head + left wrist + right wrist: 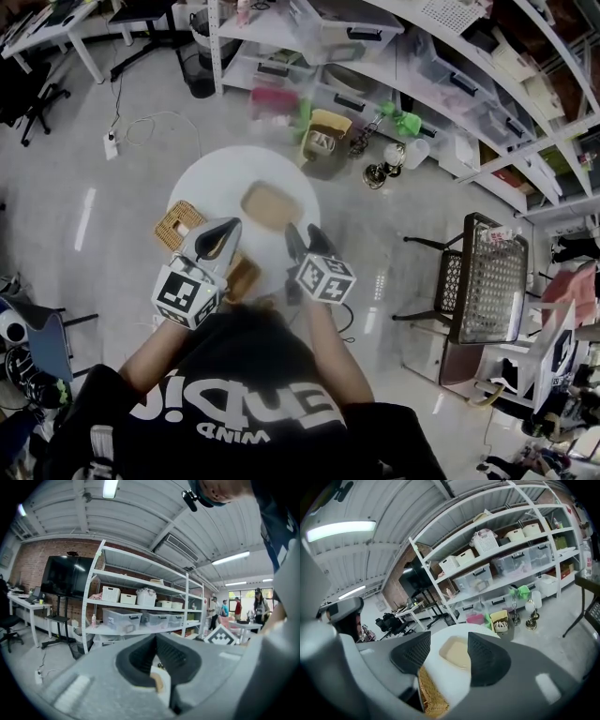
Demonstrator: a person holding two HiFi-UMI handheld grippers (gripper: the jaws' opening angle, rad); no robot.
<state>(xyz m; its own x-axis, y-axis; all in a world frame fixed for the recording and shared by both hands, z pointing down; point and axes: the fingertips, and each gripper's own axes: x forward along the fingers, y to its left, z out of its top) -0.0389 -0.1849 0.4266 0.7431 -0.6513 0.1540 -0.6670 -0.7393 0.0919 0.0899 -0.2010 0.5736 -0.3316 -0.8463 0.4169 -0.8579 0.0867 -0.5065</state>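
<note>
Head view shows both grippers over the near edge of the round white table [220,178]. The left gripper [232,225] is pressed together, empty. The right gripper [305,234] is spread. The tan tray [270,204] lies at the table's middle.

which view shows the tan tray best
The head view: from above, the tan tray shows nearly whole on the table. The right gripper view shows part of it behind a jaw; the left gripper view, at most a sliver.

table [202,183]: white
tray [270,204]: tan
woven basket [178,226]: golden-brown weave
left gripper [230,227]: grey, black ribbed jaws, black-and-white marker cube
right gripper [305,234]: same colours
shirt [253,370]: black, white lettering
</note>
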